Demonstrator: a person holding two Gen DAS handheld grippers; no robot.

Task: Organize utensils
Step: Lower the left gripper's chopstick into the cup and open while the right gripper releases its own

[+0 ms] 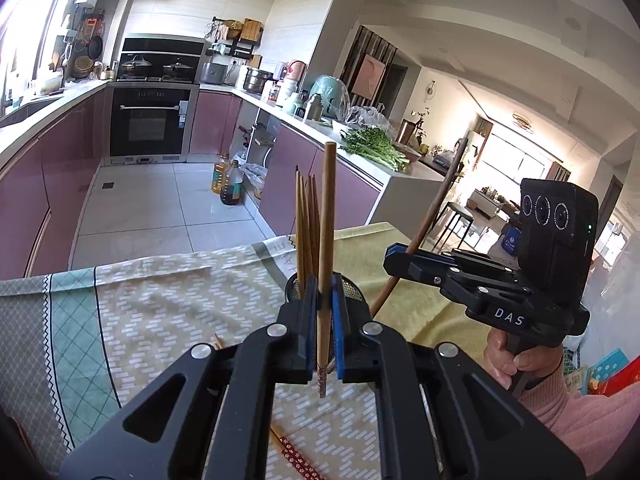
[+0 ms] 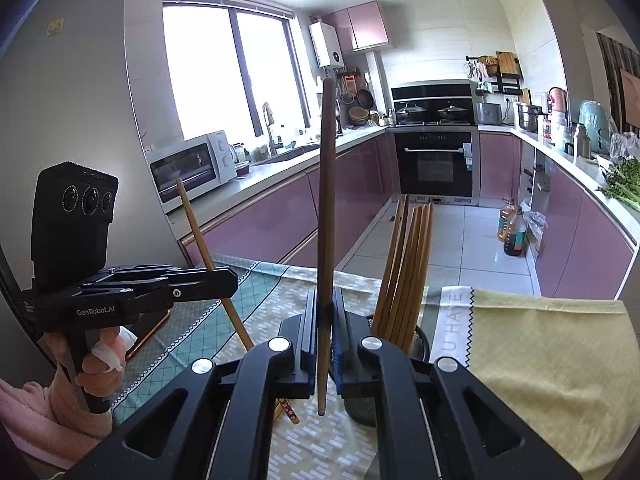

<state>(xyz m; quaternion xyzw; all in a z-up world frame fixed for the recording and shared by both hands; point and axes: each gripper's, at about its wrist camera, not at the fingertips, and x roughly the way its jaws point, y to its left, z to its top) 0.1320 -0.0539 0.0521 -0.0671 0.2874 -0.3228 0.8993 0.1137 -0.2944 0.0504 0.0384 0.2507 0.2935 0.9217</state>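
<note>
In the left wrist view my left gripper [image 1: 325,304] is shut on a light wooden chopstick [image 1: 327,240], held nearly upright above the table. Just behind it a dark mesh holder [image 1: 354,290] carries several chopsticks [image 1: 306,220]. To the right, my right gripper [image 1: 390,258] is shut on a darker chopstick [image 1: 424,224]. The right wrist view shows the right gripper [image 2: 326,312] clamping that brown chopstick [image 2: 326,200] upright, with the holder [image 2: 420,344] and its chopsticks [image 2: 404,272] just to its right. The left gripper [image 2: 234,278] holds its chopstick [image 2: 196,232] at the left.
A loose chopstick with a red patterned end [image 1: 296,456] lies on the patterned tablecloth [image 1: 160,320]; a yellow cloth [image 2: 540,360] covers the right side. Beyond the table edge are tiled floor, oil bottles [image 2: 512,232], pink cabinets and an oven [image 2: 436,164].
</note>
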